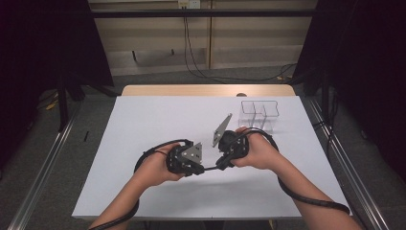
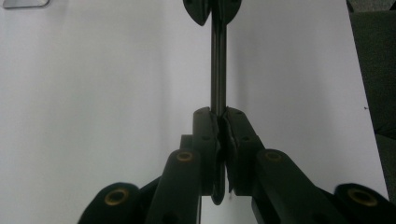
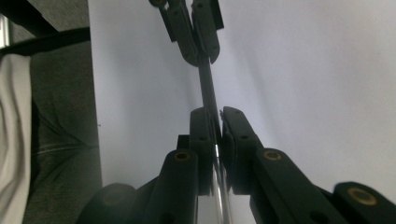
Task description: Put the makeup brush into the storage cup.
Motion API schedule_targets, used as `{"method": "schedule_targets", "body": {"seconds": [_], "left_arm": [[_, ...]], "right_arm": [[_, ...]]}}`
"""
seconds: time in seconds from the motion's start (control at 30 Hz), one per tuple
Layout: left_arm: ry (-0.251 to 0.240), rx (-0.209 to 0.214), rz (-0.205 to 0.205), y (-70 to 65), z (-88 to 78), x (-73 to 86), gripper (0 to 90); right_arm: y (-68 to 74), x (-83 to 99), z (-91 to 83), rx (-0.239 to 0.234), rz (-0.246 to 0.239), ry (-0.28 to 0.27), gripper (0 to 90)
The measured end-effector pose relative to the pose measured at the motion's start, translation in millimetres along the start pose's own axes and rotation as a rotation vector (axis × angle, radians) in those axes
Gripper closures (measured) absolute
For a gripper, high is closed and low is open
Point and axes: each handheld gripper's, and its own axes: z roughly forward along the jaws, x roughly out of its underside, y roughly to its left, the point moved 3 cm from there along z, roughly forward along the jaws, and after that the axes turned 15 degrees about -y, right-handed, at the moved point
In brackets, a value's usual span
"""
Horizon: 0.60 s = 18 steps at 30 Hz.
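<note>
A thin, dark, rod-like metal piece [image 2: 218, 60] is held between the two sets of fingers, spanning the short gap from one to the other above the white table [image 1: 158, 120]. In the left gripper view, the fingers of the left gripper [image 2: 220, 122] are seen closed narrowly on its near end, while its far end is pinched by the other gripper's fingers. The same is shown in reverse in the right gripper view, where the right gripper [image 3: 217, 116] is clamped on the piece, which looks shiny just below the fingertips. What the piece is cannot be told. Beyond the right fingers, well apart, a clear plastic box with compartments [image 1: 259, 115] stands apparently empty. The piece is judged to be lifted and shared between both grippers; any placing into the box is not yet done.
</note>
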Motion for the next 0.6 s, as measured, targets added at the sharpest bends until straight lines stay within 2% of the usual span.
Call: {"method": "schedule_targets", "body": {"seconds": [0.23, 0.33, 0.4, 0.5, 0.6], "left_arm": [[0.023, 0.007, 0.013, -3.2, -2.3, -1.9, 84.4], [0.008, -0.003, 0.006, -3.7, -2.4, -1.4, 84.4], [0.008, 0.005, 0.004, -4.0, -2.8, -1.0, 84.5], [0.004, 0.003, -0.003, -4.5, -2.8, 0.2, 84.4], [-0.008, -0.004, -0.016, -3.6, -4.2, 1.3, 84.4]], "right_arm": [[-0.6, 0.7, -1.2, -0.026, -0.002, -0.037, 82.1], [-1.4, 1.6, -1.7, -0.030, 0.001, -0.063, 79.6], [-2.1, 2.2, -2.7, -0.031, 0.013, -0.081, 74.1], [-5.2, 2.9, -5.9, -0.007, 0.017, -0.126, 67.0], [-7.8, 5.1, -8.8, -0.013, 0.060, -0.181, 59.4]]}}
